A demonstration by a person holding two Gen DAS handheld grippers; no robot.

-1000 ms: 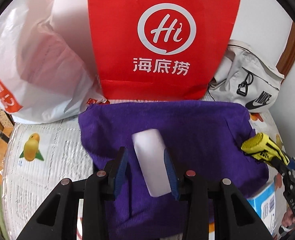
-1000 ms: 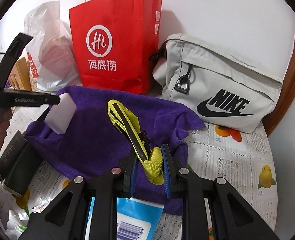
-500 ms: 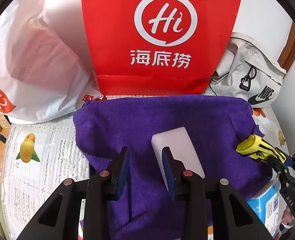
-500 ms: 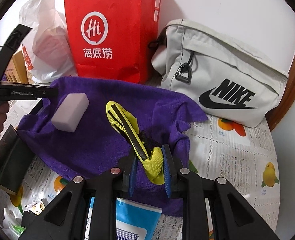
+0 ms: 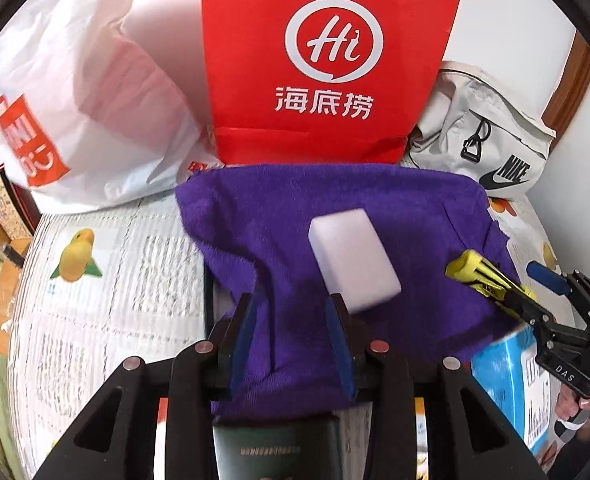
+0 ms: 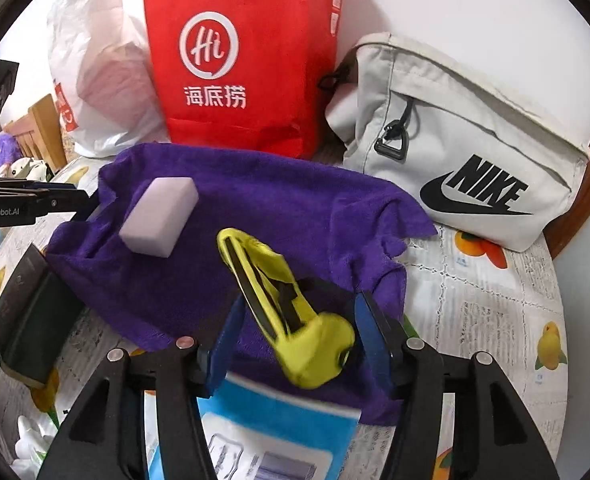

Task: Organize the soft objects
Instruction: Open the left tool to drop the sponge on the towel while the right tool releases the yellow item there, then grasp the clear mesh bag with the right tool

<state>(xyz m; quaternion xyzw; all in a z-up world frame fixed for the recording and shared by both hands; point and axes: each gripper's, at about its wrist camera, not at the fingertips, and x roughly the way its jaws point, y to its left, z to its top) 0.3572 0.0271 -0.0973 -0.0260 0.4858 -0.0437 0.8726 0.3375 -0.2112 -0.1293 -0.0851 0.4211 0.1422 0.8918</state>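
Observation:
A purple towel point(image 5: 335, 208) lies spread on the table; it also shows in the right wrist view point(image 6: 295, 216). A white sponge block point(image 5: 351, 256) rests on the towel, also in the right wrist view point(image 6: 159, 216). My left gripper point(image 5: 291, 328) is open and empty, just behind and left of the sponge. A yellow and black sock point(image 6: 287, 304) lies on the towel between the open jaws of my right gripper point(image 6: 299, 340), not pinched. In the left wrist view the sock point(image 5: 479, 272) shows at the right.
A red paper bag point(image 5: 327, 60), a white plastic bag point(image 5: 83, 92) and a grey Nike pouch point(image 6: 467, 144) stand behind the towel. A blue and white packet point(image 6: 271, 436) lies under the towel's front edge. A dark booklet point(image 6: 27, 316) lies at the left.
My left gripper let go of the sponge, which now rests on the towel, and pulled back. My right gripper opened, and the sock dropped loose between its jaws.

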